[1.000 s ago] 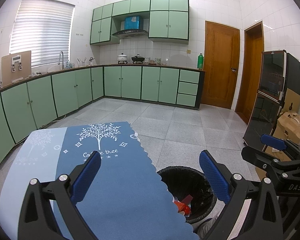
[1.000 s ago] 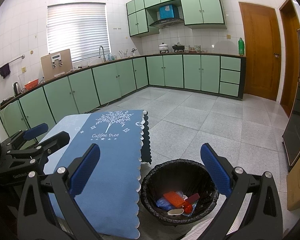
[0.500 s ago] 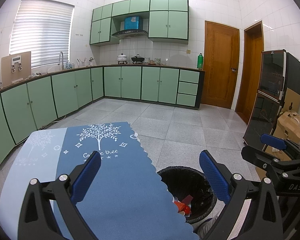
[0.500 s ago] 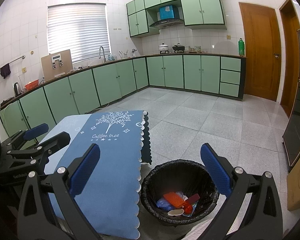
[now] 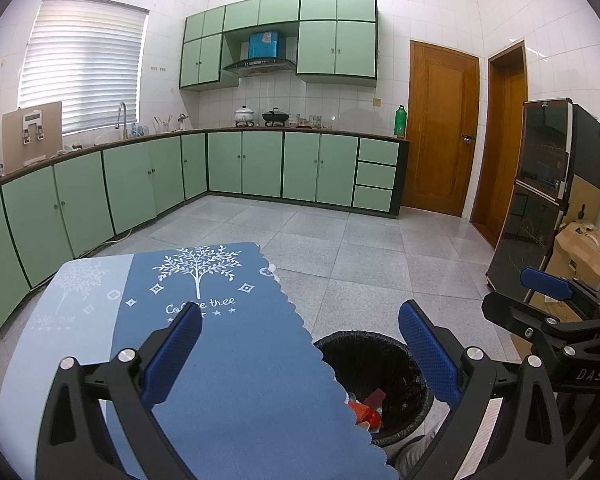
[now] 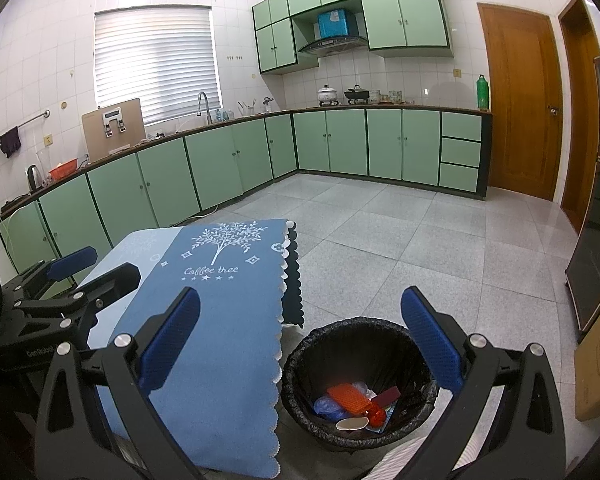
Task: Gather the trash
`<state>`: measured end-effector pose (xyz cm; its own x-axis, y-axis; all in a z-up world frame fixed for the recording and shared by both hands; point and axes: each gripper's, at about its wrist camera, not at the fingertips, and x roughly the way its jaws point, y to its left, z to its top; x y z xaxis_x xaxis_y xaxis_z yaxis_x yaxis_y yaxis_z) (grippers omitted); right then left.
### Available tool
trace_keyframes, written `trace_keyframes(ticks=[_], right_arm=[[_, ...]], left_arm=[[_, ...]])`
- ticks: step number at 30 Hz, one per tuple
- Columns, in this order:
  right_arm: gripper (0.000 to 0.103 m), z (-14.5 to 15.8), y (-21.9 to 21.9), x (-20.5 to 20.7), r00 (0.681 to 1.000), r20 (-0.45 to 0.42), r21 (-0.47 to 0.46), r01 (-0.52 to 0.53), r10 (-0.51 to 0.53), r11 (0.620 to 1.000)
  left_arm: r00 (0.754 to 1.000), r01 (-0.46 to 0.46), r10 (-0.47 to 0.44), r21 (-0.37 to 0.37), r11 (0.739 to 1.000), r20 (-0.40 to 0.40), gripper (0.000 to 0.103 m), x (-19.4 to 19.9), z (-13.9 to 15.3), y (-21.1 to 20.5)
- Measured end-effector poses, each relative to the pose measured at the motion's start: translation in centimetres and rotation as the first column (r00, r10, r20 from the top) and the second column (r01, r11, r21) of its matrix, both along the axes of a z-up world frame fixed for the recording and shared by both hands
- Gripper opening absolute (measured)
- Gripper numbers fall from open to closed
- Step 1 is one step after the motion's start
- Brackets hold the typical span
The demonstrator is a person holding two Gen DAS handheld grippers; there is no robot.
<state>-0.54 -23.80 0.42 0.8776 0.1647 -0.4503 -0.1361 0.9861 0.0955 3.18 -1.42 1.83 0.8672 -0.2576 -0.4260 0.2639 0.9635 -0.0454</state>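
A black-lined trash bin (image 6: 296,364) stands on the floor beside the table; it also shows in the left wrist view (image 5: 332,350). Inside lie an orange wrapper (image 6: 348,398), blue plastic, a red piece and a white spoon. My left gripper (image 5: 300,354) is open and empty above the blue tablecloth (image 5: 240,380). My right gripper (image 6: 300,338) is open and empty above the bin's left rim. Each gripper shows in the other's view, the right (image 5: 546,284) and the left (image 6: 72,260).
The blue "Coffee tree" tablecloth (image 6: 220,320) covers the table on the left. Green cabinets (image 5: 260,168) line the far walls. A dark appliance (image 5: 540,200) and cardboard boxes (image 5: 584,248) stand at the right. Grey tiled floor (image 6: 400,248) lies beyond.
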Motion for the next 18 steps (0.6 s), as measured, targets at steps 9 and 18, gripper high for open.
trace_keyframes(ticks=[9,18], right_arm=[[0.098,-0.14,-0.05,-0.02,1.000,-0.002,0.002,0.000,0.000,1.000],[0.098,-0.34,0.01,0.03,1.000,-0.004,0.004,0.001,-0.001,1.000]], left_arm=[[1.000,-0.001,0.001,-0.001,1.000,-0.003,0.097,-0.03,-0.12,0.00],[1.000,0.001,-0.001,-0.003,1.000,-0.006,0.097,0.03,-0.30,-0.04]])
